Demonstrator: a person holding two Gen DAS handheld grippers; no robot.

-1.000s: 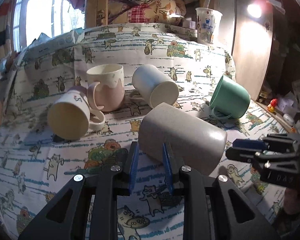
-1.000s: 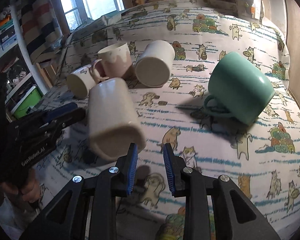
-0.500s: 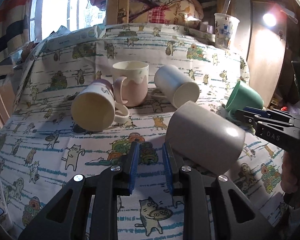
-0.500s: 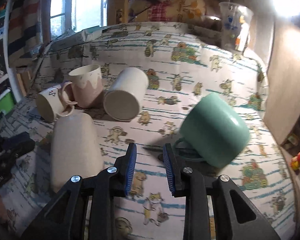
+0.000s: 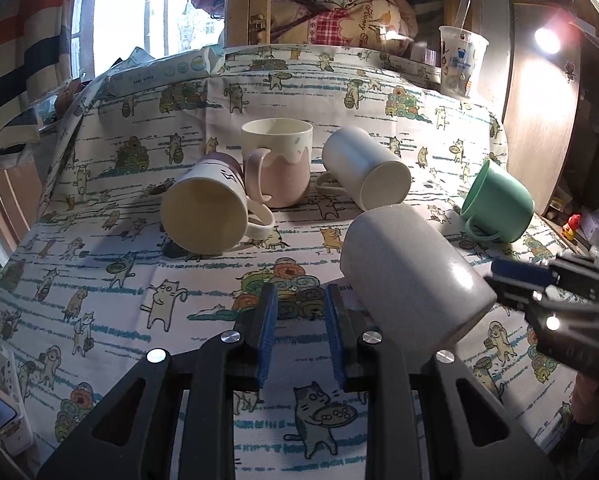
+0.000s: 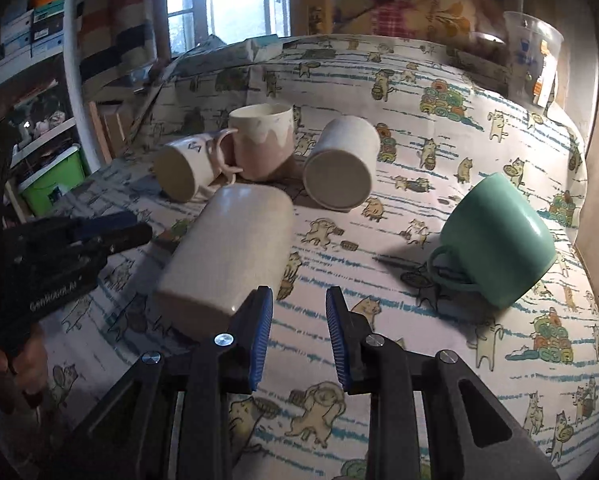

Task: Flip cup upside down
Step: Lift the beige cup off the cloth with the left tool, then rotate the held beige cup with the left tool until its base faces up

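A grey cup [image 5: 411, 272] lies on its side on the cat-print cloth, just right of my left gripper [image 5: 299, 320], which is open and empty. In the right wrist view the same grey cup [image 6: 231, 252] lies just left of my right gripper [image 6: 299, 320], also open and empty. A green mug [image 5: 499, 204] [image 6: 499, 240] lies on its side to the right. A white mug [image 5: 367, 172], a cream mug with a purple base [image 5: 203, 208] and an upright pink mug [image 5: 279, 164] sit behind.
A plastic cup with a spoon [image 5: 461, 60] stands at the table's far right corner. A wipes pack [image 5: 159, 72] lies at the far left edge. A wooden panel [image 5: 539, 120] rises on the right. A green bin [image 6: 51, 184] sits left, below the table.
Both grippers have pulled back and shifted, so the cups look smaller. The grey cup stays lying on its side. Both grippers stay open.
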